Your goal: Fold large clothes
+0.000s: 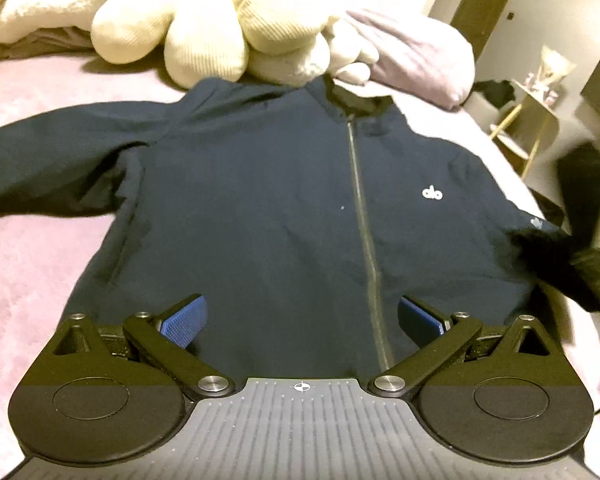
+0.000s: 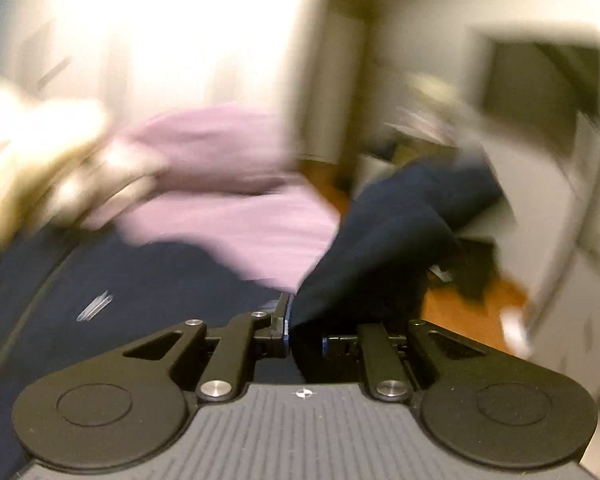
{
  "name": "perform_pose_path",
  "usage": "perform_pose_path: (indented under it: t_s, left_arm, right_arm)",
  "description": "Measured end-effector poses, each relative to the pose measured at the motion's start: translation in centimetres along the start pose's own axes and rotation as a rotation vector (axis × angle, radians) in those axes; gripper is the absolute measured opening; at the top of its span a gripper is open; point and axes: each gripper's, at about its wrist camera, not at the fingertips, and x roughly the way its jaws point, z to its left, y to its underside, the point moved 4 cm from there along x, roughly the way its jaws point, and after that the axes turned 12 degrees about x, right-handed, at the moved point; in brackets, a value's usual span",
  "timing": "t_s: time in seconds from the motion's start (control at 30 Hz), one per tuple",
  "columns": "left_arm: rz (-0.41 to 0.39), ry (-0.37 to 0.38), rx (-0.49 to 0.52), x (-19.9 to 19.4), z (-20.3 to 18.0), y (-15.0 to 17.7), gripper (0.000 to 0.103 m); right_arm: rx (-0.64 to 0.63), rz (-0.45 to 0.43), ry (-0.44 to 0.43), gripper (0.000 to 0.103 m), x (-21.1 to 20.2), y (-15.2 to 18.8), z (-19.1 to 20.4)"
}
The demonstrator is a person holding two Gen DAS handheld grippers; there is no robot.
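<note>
Blue-padded fingers of the left gripper stand wide apart above the lower front of a navy zip jacket, nothing between them. Jacket lies front-up and zipped on a bed with a pale pink cover, collar toward a heap of cream plush toys and a lilac pillow; one sleeve runs out flat toward the frame's left edge, small white logo on the chest right of the zip. Right gripper has its jaws nearly together on a bunched fold of the jacket's other sleeve (dark cloth fills the narrow gap and rises off the bed beyond the fingers). Right-wrist view is heavily smeared; orange-brown floor and pale furniture show past the bed's edge, details unreadable. At the far right of the left-wrist view, that sleeve end is a dark blur.
</note>
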Motion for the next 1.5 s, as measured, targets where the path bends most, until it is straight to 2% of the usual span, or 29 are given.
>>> perform_pose_path:
  t_s: [0.07,0.17,0.23,0.27,0.37,0.4,0.47,0.5,0.53,0.63,0.7,0.77,0.83,0.9,0.97,1.1,1.17,1.23,1.33,1.5]
  left_arm:
    - [0.008,0.0,0.017,-0.2,0.2,0.0,0.103]
    - [0.01,0.006,0.032,-0.1,0.6,-0.3,0.103]
    - [0.011,0.028,0.019,0.3,0.8,-0.6,0.103]
    - [0.013,0.045,0.009,0.6,0.7,-0.8,0.103]
    - [0.009,0.119,-0.016,1.8,-0.3,-1.8,0.103]
    - [0.003,0.145,-0.02,2.3,-0.9,-2.3,0.103]
    - [-0.006,0.183,-0.017,3.3,-2.1,-3.2,0.103]
    - [-0.01,0.202,-0.019,4.1,-2.9,-3.9,0.103]
    - [-0.009,0.22,-0.022,4.8,-3.5,-4.4,0.103]
    - [0.031,0.306,-0.05,8.1,-5.5,-5.7,0.103]
    - [0.086,0.358,-0.094,10.7,-6.6,-6.1,0.103]
    - [0.136,0.388,-0.129,12.9,-7.3,-6.4,0.103]
    - [0.151,0.388,-0.151,14.5,-7.7,-6.6,0.103]
    - [0.174,0.4,-0.181,16.0,-8.0,-6.7,0.1]
    - [0.193,0.431,-0.208,16.9,-8.4,-6.5,0.087]
    - [0.235,0.419,-0.182,18.9,-9.4,-6.1,0.072]
    - [0.239,0.405,-0.183,19.2,-9.6,-6.3,0.052]
    - [0.241,0.409,-0.2,19.3,-9.5,-6.4,0.043]
    - [0.232,0.415,-0.197,18.9,-9.5,-6.6,0.038]
    - [0.185,0.385,-0.164,16.8,-8.5,-7.3,0.035]
  right_arm:
    - [-0.204,0.027,-0.055,0.013,0.7,2.5,6.6]
    - [-0.407,0.081,-0.069,0.013,3.1,6.9,12.8]
    - [-0.472,0.172,-0.025,0.019,5.6,9.4,14.2]
    - [-0.511,0.185,-0.009,0.019,6.7,10.5,14.4]
    - [-0.608,0.148,0.009,0.019,6.9,11.0,15.8]
    - [-0.605,0.154,-0.001,0.023,6.8,10.7,15.5]
    - [-0.519,0.164,-0.05,0.053,5.4,9.2,14.5]
    - [-0.447,0.159,-0.082,0.081,4.7,8.4,13.7]
    - [-0.346,0.155,-0.142,0.086,3.6,7.3,12.1]
    - [-0.023,0.175,-0.245,0.086,0.8,5.5,7.6]
    - [0.244,0.218,-0.315,0.084,0.1,5.4,3.7]
    - [0.465,0.273,-0.377,0.07,-0.4,6.7,0.5]
    - [0.644,0.316,-0.424,0.055,-0.9,8.4,-2.3]
    - [0.739,0.344,-0.451,0.054,-0.6,10.0,-4.0]
    - [0.81,0.36,-0.464,0.052,-0.5,11.5,-5.0]
    - [0.928,0.378,-0.47,0.052,-0.1,13.3,-6.6]
    - [0.958,0.381,-0.473,0.052,-0.3,14.1,-6.7]
    - [0.968,0.386,-0.465,0.052,-0.3,14.5,-6.8]
    - [0.964,0.386,-0.46,0.052,-0.4,14.5,-6.6]
    - [0.954,0.384,-0.448,0.052,-0.4,13.5,-6.5]
